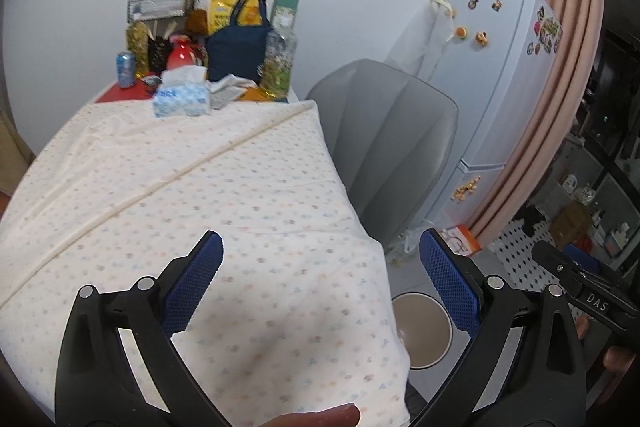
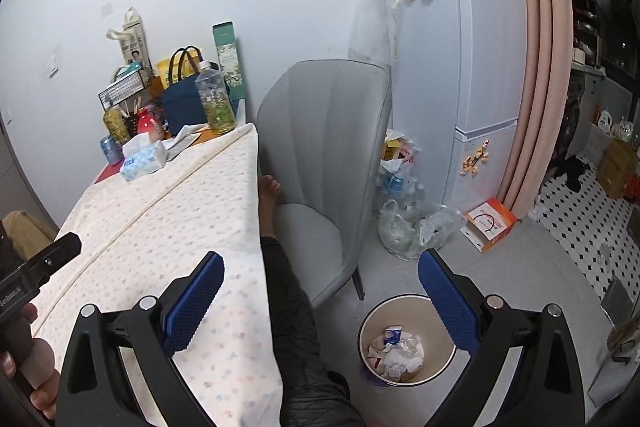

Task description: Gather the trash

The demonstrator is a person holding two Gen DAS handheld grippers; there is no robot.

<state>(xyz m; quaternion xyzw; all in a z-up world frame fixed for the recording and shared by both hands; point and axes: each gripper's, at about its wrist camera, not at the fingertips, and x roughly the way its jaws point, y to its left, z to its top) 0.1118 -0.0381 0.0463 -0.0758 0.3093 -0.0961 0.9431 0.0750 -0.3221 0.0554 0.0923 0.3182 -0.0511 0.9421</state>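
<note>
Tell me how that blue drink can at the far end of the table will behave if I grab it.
The can stands upright, so it probably tips if nudged high. Its smooth round side may slip between the pads, and once down it would likely roll. Whether it's full or empty can't be seen.

The right gripper [image 2: 320, 291] is wide open and holds nothing. It hangs above the edge of the table [image 2: 168, 227], which has a dotted cloth. On the floor below stands a round bin [image 2: 404, 341] with crumpled trash [image 2: 396, 347] inside. A grey chair [image 2: 324, 163] stands just beside the table, and a plastic bag [image 2: 412, 227] lies near a white fridge [image 2: 456, 59].
</note>
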